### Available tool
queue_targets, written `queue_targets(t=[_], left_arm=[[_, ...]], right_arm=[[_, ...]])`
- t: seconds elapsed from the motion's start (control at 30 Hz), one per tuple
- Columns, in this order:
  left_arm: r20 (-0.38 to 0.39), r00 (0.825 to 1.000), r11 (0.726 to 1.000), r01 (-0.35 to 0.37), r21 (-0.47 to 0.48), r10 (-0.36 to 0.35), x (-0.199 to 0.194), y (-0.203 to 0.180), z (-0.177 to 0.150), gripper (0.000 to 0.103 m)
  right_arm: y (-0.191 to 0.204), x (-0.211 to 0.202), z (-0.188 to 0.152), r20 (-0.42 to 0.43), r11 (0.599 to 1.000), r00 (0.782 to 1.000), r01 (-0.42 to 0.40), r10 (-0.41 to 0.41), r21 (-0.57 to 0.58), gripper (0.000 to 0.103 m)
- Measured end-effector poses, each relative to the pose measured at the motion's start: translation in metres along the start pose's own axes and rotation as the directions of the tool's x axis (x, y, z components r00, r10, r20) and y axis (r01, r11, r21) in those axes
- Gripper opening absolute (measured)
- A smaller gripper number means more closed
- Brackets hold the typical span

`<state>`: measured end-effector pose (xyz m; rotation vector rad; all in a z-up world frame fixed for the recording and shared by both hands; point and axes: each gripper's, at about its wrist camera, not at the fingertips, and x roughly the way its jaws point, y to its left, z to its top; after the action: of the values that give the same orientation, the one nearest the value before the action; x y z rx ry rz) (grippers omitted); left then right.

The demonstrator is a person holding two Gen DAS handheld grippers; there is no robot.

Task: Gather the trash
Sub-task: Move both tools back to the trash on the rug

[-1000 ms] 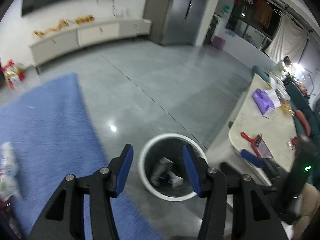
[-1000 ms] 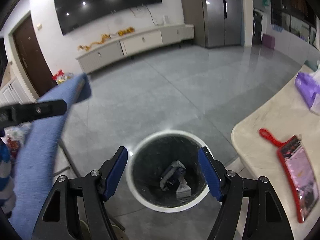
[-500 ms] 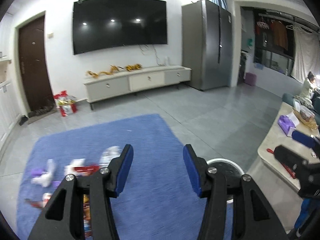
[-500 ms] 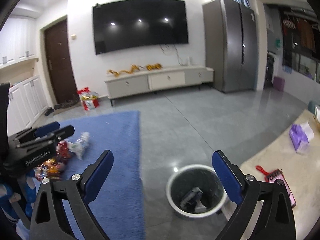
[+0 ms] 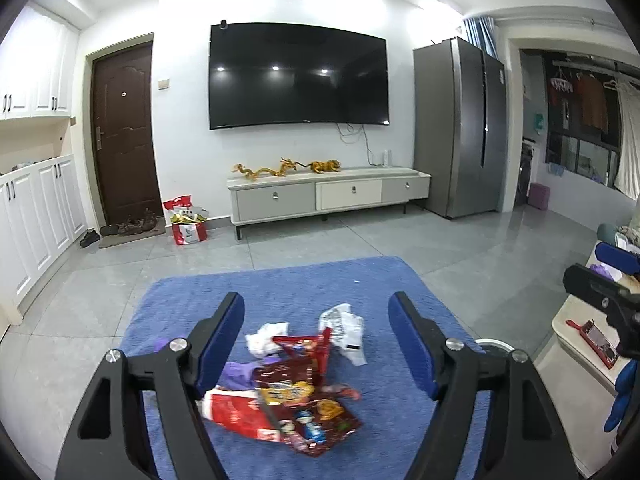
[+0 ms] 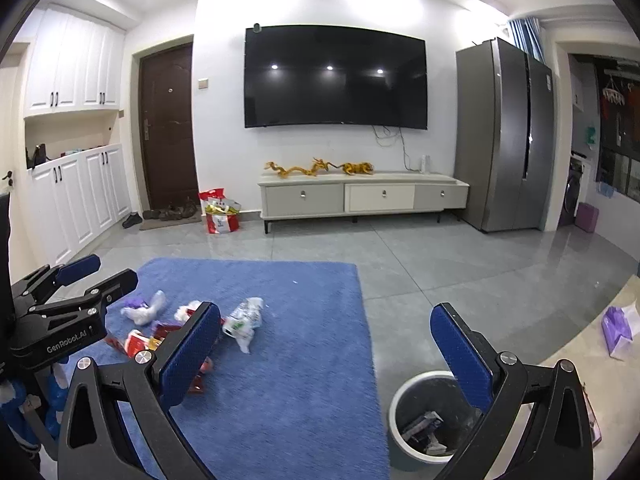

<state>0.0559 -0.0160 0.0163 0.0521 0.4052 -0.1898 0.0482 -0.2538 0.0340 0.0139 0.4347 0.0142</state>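
Note:
A pile of trash lies on the blue rug (image 5: 280, 292): red snack wrappers (image 5: 296, 396), a crumpled white tissue (image 5: 266, 336) and a clear plastic wrapper (image 5: 344, 330). My left gripper (image 5: 316, 344) is open and empty, held above the pile. My right gripper (image 6: 326, 354) is open and empty, above the rug's right part. The wrappers (image 6: 140, 340) and the clear wrapper (image 6: 244, 320) show at its left. The white trash bin (image 6: 420, 456) with some trash inside stands on the floor at the lower right. The left gripper (image 6: 80, 280) shows at the left edge.
A low TV cabinet (image 5: 328, 196) stands against the far wall under a TV, a grey fridge (image 5: 460, 132) to its right. A red bag (image 5: 188, 228) sits by the door. A pale table (image 6: 616, 360) with a purple pack is at the right.
Both grippers have swung up and away from the bin toward the rug. The left one now faces the trash pile, and its jaws have opened wider.

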Motion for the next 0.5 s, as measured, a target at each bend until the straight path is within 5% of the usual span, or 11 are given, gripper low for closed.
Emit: queue_targets(t=[0.5], left_arm=[[-0.003, 0.998, 0.993, -0.066, -0.093, 0.066, -0.009, 0.089, -0.019, 0.079]], right_arm=[[0.054, -0.003, 0.015, 0.017, 0.997, 0.999, -0.033, 0.035, -0.074, 0.103]])
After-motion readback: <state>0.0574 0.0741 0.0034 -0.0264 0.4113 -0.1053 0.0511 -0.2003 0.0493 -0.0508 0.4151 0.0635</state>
